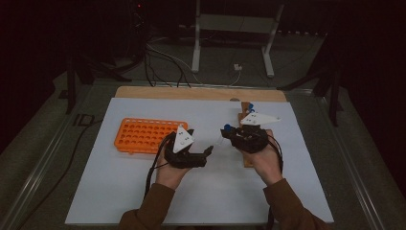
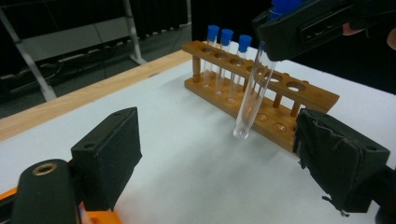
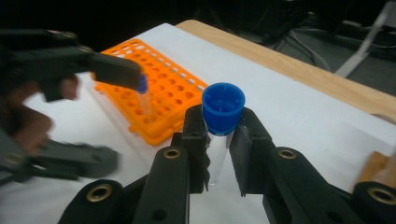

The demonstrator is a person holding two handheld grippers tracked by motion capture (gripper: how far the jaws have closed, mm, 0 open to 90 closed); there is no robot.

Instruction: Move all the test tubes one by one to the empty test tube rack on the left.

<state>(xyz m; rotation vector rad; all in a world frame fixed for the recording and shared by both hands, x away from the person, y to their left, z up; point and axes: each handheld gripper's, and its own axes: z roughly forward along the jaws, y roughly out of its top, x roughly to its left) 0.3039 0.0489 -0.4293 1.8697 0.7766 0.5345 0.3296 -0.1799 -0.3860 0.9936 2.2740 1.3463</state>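
A: R gripper (image 3: 218, 140) status?
B: Clenched on blue-capped tube (image 3: 219, 128), held above paper, left of wooden rack (image 2: 261, 98).
A: L gripper (image 2: 233, 163)?
B: Released, nothing gripped, right of orange rack (image 1: 146, 135).

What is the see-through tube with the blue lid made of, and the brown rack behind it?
The tube looks like clear glass or plastic: you see the rack through it. Its cap looks like matte blue plastic, ribbed on top. The rack looks like smooth light-brown wood with faint grain.
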